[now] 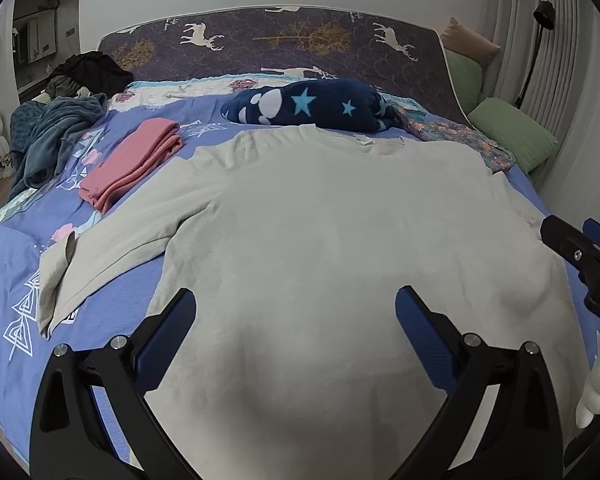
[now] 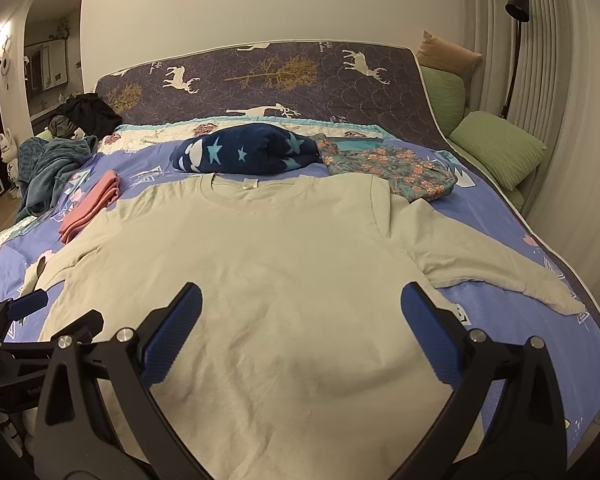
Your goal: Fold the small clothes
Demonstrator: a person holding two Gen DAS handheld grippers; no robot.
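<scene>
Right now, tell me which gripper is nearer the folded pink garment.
Left. The left gripper hangs open over the beige shirt's left half, the side where the pink garment lies. The right gripper is open over the shirt's right half, farther away.

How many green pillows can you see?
2 green pillows. One lies beside the bed's right edge; the other stands behind it by the headboard, under a tan pillow. More may be hidden.

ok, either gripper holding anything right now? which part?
Nothing is held. The left gripper and the right gripper are both wide open above the beige long-sleeve shirt, which lies spread flat on the bed.
</scene>
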